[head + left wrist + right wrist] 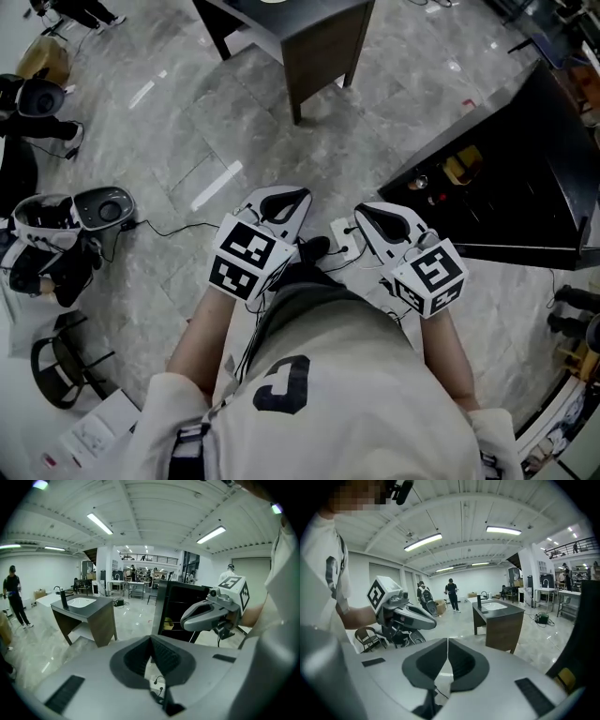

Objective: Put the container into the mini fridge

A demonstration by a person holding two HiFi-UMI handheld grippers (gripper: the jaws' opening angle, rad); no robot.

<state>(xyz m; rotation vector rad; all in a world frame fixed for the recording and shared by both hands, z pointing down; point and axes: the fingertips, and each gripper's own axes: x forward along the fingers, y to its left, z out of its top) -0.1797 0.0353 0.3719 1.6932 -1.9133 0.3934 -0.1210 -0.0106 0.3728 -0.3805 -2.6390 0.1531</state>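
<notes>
Both grippers are held close in front of the person's chest, side by side. The left gripper (284, 195) (151, 638) is shut, its dark pads meeting with nothing between them. The right gripper (371, 212) (447, 640) is also shut and holds nothing. The black mini fridge (525, 216) (183, 602) stands open on the floor to the right, just beyond the right gripper. A yellow container (462, 167) (168, 623) sits on a shelf inside it. Each gripper view shows the other gripper alongside.
A dark sink cabinet (319, 37) (501, 620) stands ahead on the grey marble floor. Helmets and gear (56, 234) with a cable lie at the left, and a folding chair (56, 366) lower left. People stand far off in the hall.
</notes>
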